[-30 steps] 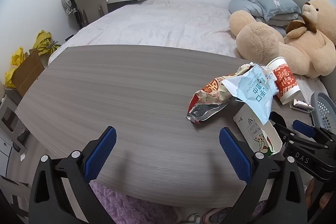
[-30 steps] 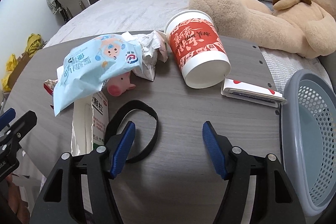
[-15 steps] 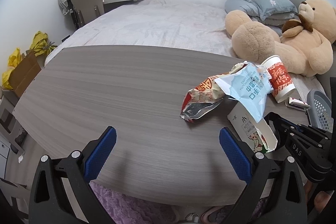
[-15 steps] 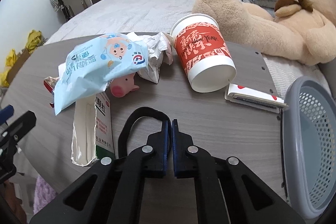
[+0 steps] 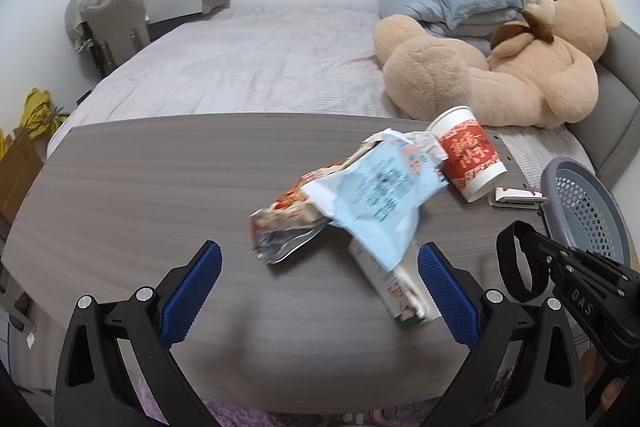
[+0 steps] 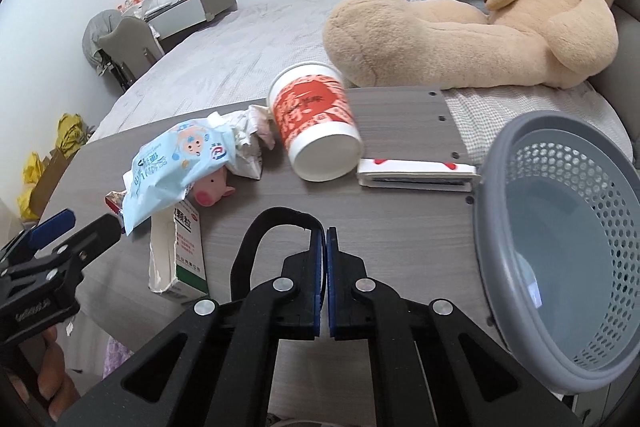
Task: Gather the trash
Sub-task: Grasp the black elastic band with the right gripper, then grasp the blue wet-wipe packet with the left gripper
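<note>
My right gripper [image 6: 324, 239] is shut on a black loop band [image 6: 256, 239] and holds it above the grey table, left of the grey mesh basket [image 6: 496, 155]. The band also shows in the left wrist view [image 5: 516, 267]. Trash lies on the table: a red paper cup [image 6: 316, 119] on its side, a light blue wrapper [image 6: 176, 163], a white carton [image 6: 180, 247], crumpled paper [image 6: 248, 131], a pink pig toy [image 6: 210, 189] and a flat red-and-white packet [image 6: 416, 173]. My left gripper [image 5: 320, 279] is open and empty, in front of a foil snack bag [image 5: 288, 223].
The basket [image 5: 576, 195] stands at the table's right end. A bed with a large teddy bear [image 6: 480, 15] and pillows lies behind the table. A chair and desk stand at the far left wall. Yellow bags and a cardboard box sit on the floor at left.
My right gripper closed on the black band and has lifted it, moving toward the basket. My left gripper has shifted right, toward the trash pile, still open.
</note>
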`<state>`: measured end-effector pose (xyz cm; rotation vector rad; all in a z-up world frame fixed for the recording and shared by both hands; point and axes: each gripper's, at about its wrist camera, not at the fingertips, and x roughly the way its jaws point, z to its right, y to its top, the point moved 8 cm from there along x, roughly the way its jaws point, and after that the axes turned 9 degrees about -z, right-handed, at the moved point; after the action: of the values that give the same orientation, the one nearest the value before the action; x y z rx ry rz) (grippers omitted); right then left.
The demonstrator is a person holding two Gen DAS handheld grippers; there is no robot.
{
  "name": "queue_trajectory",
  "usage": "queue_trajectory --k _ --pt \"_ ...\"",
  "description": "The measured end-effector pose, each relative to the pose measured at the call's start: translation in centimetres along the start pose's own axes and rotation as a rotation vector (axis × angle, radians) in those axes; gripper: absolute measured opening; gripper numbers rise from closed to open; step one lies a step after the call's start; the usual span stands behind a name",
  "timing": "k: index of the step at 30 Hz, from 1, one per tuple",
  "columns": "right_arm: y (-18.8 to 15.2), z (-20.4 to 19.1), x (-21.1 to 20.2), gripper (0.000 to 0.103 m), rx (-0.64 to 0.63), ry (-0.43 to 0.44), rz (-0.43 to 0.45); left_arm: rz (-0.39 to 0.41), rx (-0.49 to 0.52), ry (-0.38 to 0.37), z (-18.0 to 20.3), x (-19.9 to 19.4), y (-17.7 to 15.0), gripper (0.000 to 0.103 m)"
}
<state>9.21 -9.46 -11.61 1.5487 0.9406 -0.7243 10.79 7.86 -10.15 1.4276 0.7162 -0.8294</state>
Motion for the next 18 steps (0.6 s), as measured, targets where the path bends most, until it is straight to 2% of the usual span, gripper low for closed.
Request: queue_trajectory --k 7,14,17,18 --pt "-0.7 1.7 -0.5 0.003 0.039 -0.005 -0.02 -0.017 0.109 -0.011 2.9 1.7 2.3 0.097" --pt "-0.5 2.2 -0.4 0.003 0.052 0.012 -0.028 -0.039 0.194 0.042 3.8 3.5 3.4 0.097" --pt "-0.4 2.3 -0.3 0.003 0.053 0.017 -0.031 -0.036 0.209 0.044 4.0 3.7 3.4 0.095" --pt "-0.4 2.3 -0.2 0.003 0.055 0.018 -0.032 -0.034 0.212 0.048 4.1 3.8 3.3 0.09"
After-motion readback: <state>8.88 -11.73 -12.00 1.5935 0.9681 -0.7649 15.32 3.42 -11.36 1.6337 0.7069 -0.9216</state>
